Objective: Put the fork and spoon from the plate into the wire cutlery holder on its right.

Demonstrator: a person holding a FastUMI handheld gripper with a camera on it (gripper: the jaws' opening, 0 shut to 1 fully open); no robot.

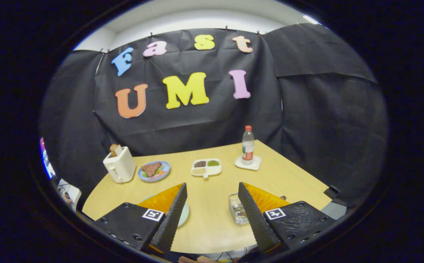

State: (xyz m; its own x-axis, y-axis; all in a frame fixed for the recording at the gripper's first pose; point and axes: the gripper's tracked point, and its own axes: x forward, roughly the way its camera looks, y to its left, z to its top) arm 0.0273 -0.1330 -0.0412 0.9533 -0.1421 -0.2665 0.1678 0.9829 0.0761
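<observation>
Gripper view:
Hand-held gripper (212, 215): hung above the near edge of the bench (212, 204), tilted down, its two fingers spread wide and released, with nothing between them.
Plate (183, 214): lay at lower centre-left, mostly hidden behind the left finger; only a pale rim sliver showed, so fork and spoon could not be made out.
Wire cutlery holder (237, 209): stood right of the plate, just inside the right finger, which covered part of it.
Toaster (120, 164): left of centre, bread sticking up.
Food plate (154, 170): just beside the toaster.
Divided tray (207, 167): mid-bench, beyond the fingers.
Bottle (248, 146): upright on a white coaster (248, 163), right of the tray.
</observation>
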